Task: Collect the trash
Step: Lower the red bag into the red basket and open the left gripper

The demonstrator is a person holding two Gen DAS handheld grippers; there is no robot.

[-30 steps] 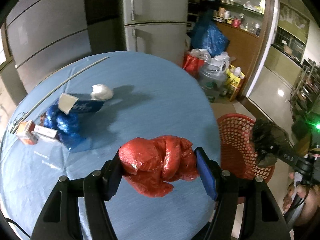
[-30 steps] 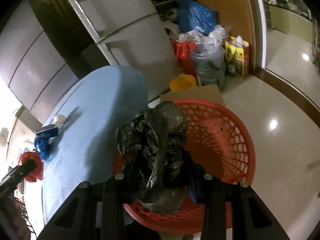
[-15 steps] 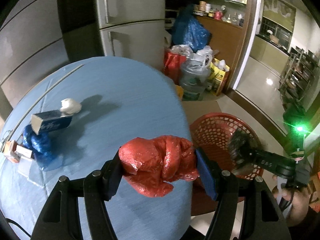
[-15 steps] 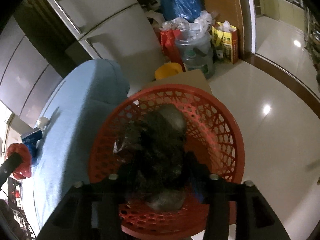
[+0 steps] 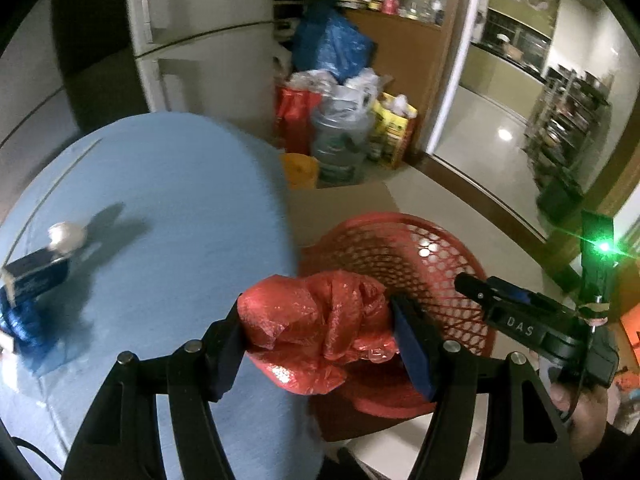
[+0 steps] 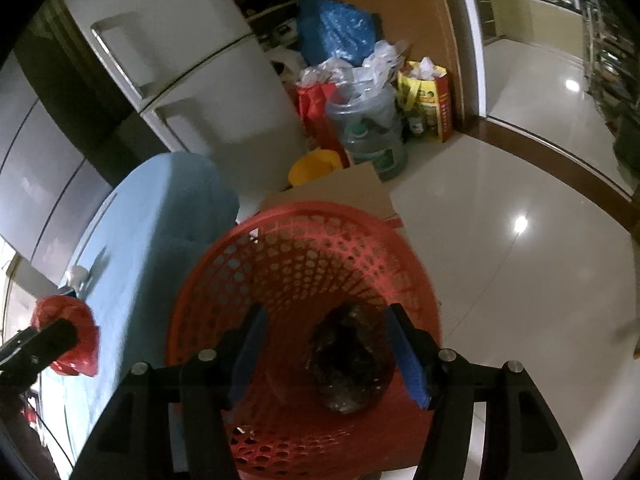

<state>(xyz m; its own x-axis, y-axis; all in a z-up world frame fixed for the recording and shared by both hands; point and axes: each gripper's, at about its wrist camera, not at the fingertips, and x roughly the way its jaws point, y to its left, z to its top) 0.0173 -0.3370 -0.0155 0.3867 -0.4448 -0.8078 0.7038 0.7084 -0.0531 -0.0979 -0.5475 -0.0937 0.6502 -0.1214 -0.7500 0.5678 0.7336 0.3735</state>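
- The left gripper [image 5: 318, 344] has its jaws clamped on a crumpled red plastic bag [image 5: 316, 332], which fills the gap between the two pads and bulges out below them.
- That bag hangs over the near edge of the blue table [image 5: 168, 208], right where the table meets the red basket [image 5: 404, 252].
- The right gripper [image 6: 326, 354] has its jaws opening, and nothing is pressed between the blue pads.
- A crumpled black bag [image 6: 348, 368] lies at the bottom of the red basket, below the right gripper's parted pads and clear of them.
- The red basket stands on the pale floor just beside the table, with a flat piece of cardboard [image 6: 336, 194] touching its far rim.
- In the left wrist view the right gripper reaches over the basket's right rim, with a hand [image 5: 580, 404] behind it.
- On the table, well away from the basket, lie a blue box [image 5: 34, 276], a white wad [image 5: 66, 236] against it and a blue plastic bag [image 5: 24, 328].
- Beyond the basket, near a pale fridge [image 6: 208, 80], stand a yellow bowl [image 6: 316, 166], a large water jug [image 6: 370, 136] and several full bags.
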